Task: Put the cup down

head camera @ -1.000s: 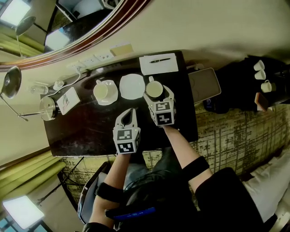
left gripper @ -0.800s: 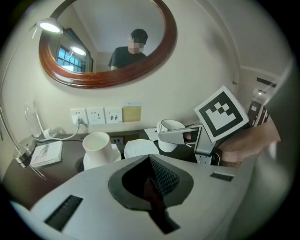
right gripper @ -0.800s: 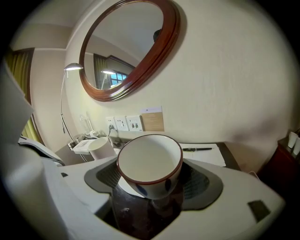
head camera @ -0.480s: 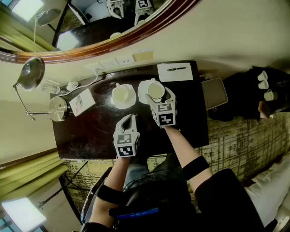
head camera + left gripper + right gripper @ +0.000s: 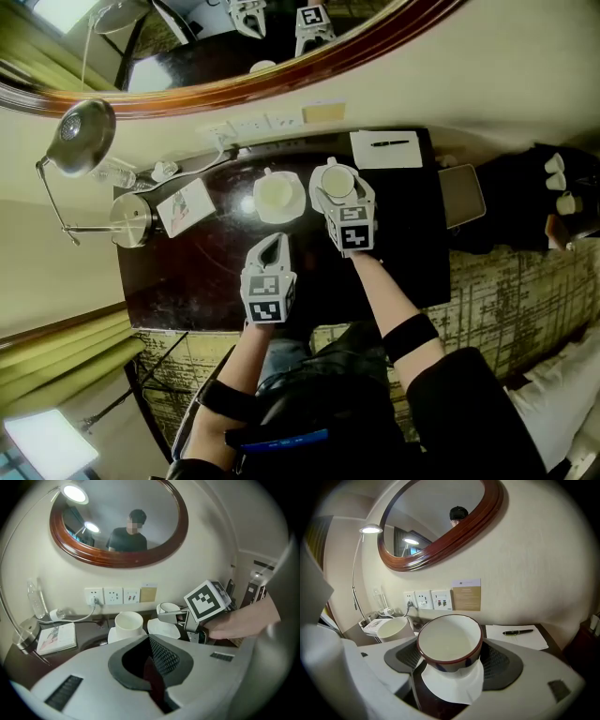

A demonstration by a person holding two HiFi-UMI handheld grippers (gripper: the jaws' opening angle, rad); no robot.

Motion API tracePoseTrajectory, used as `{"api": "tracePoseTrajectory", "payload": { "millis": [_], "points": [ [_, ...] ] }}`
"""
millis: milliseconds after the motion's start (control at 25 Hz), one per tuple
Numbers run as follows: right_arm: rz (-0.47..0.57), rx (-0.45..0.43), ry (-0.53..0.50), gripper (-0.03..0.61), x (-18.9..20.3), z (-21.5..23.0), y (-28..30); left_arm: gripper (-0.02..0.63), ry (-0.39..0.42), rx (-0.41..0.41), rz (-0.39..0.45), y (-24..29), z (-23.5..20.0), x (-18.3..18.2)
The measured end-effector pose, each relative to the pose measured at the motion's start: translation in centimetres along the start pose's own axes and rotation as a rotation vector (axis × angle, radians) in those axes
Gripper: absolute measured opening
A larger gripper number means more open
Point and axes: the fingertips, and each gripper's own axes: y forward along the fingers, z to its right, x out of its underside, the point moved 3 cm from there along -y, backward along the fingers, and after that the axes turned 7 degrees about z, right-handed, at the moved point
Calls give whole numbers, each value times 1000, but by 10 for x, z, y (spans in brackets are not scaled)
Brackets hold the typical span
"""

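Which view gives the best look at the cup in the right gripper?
The right gripper view: the cup fills the centre between the jaws of the right gripper, rim and empty inside plain, over a white saucer. The head view shows it small from above; the left gripper view shows only a small side glimpse.

The left gripper [image 5: 151,641] fills six o'clock, its jaws closed together with nothing between them. Beyond it, on the dark bench [image 5: 89,638], a white mug [image 5: 128,622] stands on its plate [image 5: 112,633]. At the mug's three o'clock lies an empty saucer [image 5: 165,630], and just above that the right gripper [image 5: 163,614] holds the cup [image 5: 169,606]. An oval mirror [image 5: 119,524] hangs at twelve o'clock, with wall sockets [image 5: 112,595] beneath it.
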Motion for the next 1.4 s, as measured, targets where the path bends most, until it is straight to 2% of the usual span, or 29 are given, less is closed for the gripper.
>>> {"api": "tracePoseTrajectory", "payload": {
  "millis": [440,600,880,1200,1400],
  "points": [
    [-14,33,28,402,15,1,10,2,-16,-22,-2,-7,-21,6],
    [1,44,31,402,18,5,11,2,-1,-52,8,-8,-28,8],
    [-13,13,63,417,20,5,11,2,-24,-64,4,-17,-31,12],
    [-30,-3,14,449,17,3,4,2,-36,-61,0,-23,-20,7],
    [-37,-17,-1,453,12,4,-9,2,-6,-93,20,-24,-18,4]
  ]
}}
